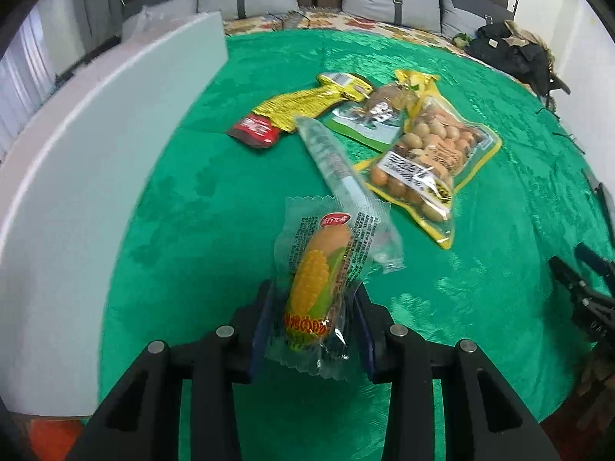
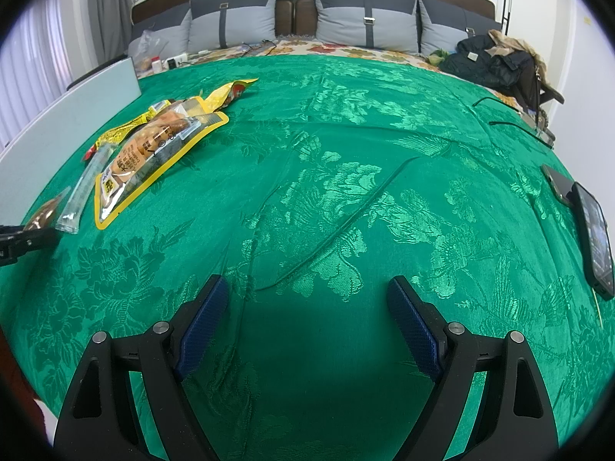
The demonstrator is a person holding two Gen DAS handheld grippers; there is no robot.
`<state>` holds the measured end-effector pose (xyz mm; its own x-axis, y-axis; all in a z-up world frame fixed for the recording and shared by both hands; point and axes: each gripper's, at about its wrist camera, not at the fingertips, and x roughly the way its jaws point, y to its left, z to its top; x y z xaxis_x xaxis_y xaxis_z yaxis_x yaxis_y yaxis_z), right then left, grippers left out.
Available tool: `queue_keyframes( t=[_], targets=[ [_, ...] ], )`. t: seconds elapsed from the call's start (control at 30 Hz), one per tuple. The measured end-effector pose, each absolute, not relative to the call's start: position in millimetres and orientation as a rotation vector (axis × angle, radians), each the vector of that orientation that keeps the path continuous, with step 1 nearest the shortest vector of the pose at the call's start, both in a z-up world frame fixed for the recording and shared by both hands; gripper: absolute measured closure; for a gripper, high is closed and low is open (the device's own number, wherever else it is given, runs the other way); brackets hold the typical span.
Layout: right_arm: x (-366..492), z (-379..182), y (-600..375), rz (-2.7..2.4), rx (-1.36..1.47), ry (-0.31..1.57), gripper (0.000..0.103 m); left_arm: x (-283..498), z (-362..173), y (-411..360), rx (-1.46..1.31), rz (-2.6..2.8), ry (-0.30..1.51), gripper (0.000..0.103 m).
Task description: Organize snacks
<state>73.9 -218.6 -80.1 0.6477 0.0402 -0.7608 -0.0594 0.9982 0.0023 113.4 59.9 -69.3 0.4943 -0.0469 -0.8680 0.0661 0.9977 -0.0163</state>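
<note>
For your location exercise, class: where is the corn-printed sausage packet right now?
In the left wrist view, the corn-printed sausage packet is clamped in the left gripper, above the green bedspread, near the long clear stick packet.

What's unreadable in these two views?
- Green pouch, left wrist view: mostly covered by the egg bag and brown packet.
- White box interior: both views show only its wall.
- Phone, right wrist view: distorted at the edge, screen illegible.

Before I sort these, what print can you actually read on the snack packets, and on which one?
"烤肉肠": corn sausage packet held in the left tool; its red badge and side print too small.
Quail egg bag label: blurred.
Red packet logo: unreadable.
Clear stick pack: unreadable.
</note>
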Motion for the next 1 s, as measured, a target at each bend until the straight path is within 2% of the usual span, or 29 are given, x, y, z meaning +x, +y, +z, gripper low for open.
queue_keyframes(
  t=[0.1, 0.23, 0.3, 0.37, 0.47, 1.0],
  targets=[
    [74, -80, -219, 0.056, -0.024, 0.864, 0.015, 113, -72, 65, 0.026, -0.054, 1.059, 0.064],
    [74, -80, -219, 0.057, -0.024, 0.864, 0.015, 117, -79, 70, 0.024, -0.046, 1.059, 0.055],
    [74, -80, -219, 0.057, -0.024, 0.864, 0.015, 118, -80, 70, 0.032, -0.040, 1.052, 0.049],
    [74, -80, -219, 0.057, -0.023, 0.864, 0.015, 120, -82, 73, 0.027, -0.031, 1.057, 0.032],
    [74, -80, -219, 0.057, -0.023, 0.864, 0.015, 121, -86, 80, -0.003, -0.028, 1.061, 0.023],
    [74, -80, -219, 0.057, -0.023, 0.864, 0.015, 118, -84, 83, 0.019, -0.069, 1.076, 0.024]
  ],
)
